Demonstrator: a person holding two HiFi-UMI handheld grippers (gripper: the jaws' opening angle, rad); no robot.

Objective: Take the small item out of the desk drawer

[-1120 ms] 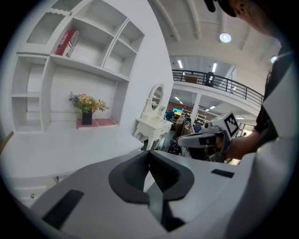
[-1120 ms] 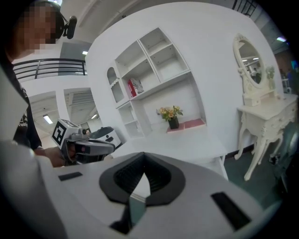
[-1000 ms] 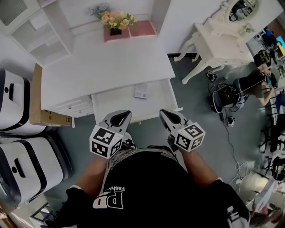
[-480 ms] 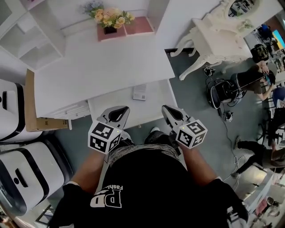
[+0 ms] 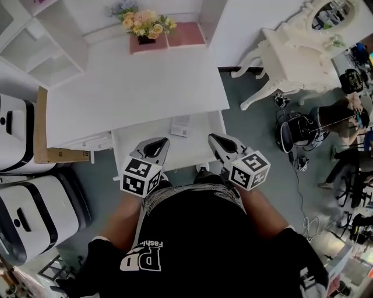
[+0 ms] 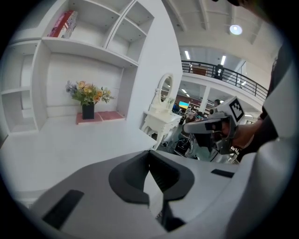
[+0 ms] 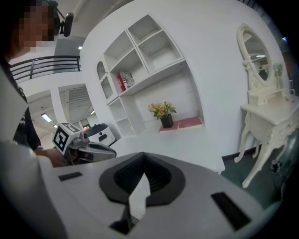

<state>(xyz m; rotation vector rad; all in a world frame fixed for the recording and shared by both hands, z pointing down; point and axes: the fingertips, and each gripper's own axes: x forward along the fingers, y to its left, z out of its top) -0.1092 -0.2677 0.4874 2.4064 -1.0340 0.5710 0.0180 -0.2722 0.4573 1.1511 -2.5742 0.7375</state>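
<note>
A bouquet of yellow and peach flowers [image 5: 145, 23] stands in a dark vase [image 5: 143, 39] just beside a pink mat [image 5: 187, 35]. White open shelving [image 5: 44, 49] rises at the left, with a red book [image 6: 63, 23] on an upper shelf. A flat cardboard box [image 5: 42, 134] lies beside two white, black-trimmed machines [image 5: 29, 215]. To the right stands an ornate white dressing table [image 5: 291, 55] with an oval mirror [image 5: 329, 13]. Black cables [image 5: 297, 131] lie on the grey floor [image 5: 256, 128] near it.
</note>
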